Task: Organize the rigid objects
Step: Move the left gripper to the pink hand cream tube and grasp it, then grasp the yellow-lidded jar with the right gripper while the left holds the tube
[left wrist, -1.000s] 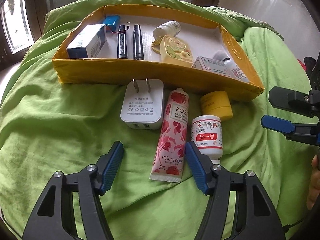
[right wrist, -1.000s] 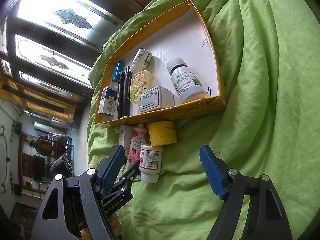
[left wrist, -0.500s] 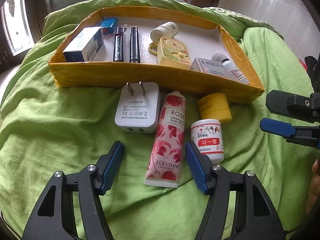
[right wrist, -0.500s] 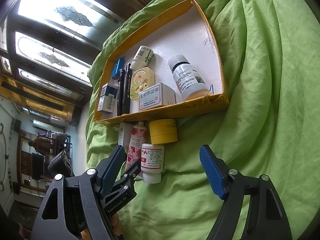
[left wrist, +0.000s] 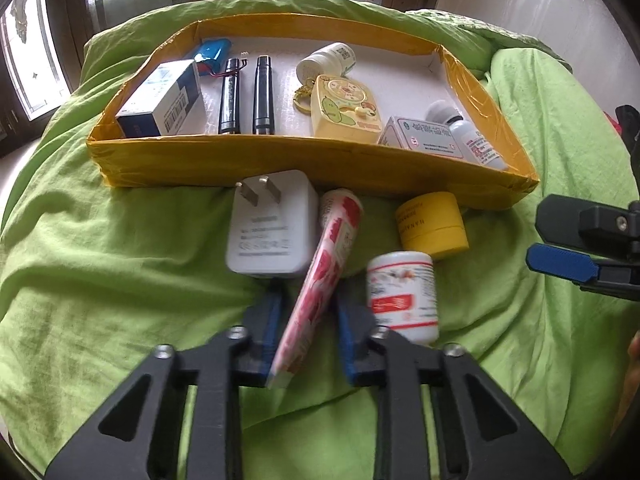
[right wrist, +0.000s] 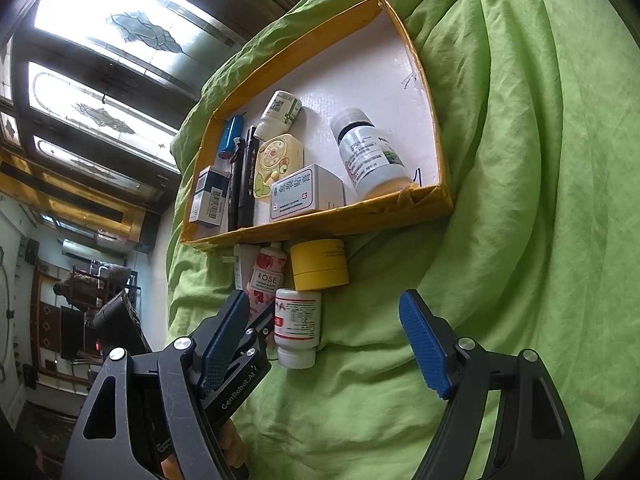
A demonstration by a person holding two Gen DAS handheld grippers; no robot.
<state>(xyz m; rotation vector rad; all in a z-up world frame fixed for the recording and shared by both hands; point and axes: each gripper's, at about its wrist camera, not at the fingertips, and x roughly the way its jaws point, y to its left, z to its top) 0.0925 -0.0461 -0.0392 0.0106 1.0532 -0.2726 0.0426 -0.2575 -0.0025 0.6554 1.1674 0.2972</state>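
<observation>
Left gripper (left wrist: 306, 320): its jaws have just been closing, and the blue pads now pinch the lower half of the rose hand-cream tube (left wrist: 320, 292), which stands tilted on edge between them.
Rose hand-cream tube: on the green sheet (left wrist: 100, 280), outside the tray, its cap end toward twelve o'clock, close to the tray's near wall. The picture is blurred here.
Right gripper (right wrist: 320, 344): spread wide with nothing between the pads, hanging over bare sheet; from the left wrist view it shows at the three o'clock edge.
Yellow tray (left wrist: 280, 164): at twelve o'clock from the left gripper, white floor, resting on the sheet.
In the tray: a blue-and-white box (left wrist: 164, 100) at the left end, two dark pens (left wrist: 246, 100) side by side next to it, a blue battery pack (left wrist: 214, 56) behind them, a yellow cartoon case (left wrist: 346, 108) near the middle, a white pill bottle (left wrist: 328, 62) behind it, a flat medicine carton (left wrist: 424, 140) and a clear bottle (left wrist: 468, 136) at the right end.
White plug adapter (left wrist: 272, 228): just beside the tube at its ten o'clock, prongs toward the tray.
Yellow jar (left wrist: 432, 222): at the tube's two o'clock, close to the tray wall.
White bottle with red label (left wrist: 402, 296): lying just beside the left gripper's right finger, at three o'clock of the tube.
</observation>
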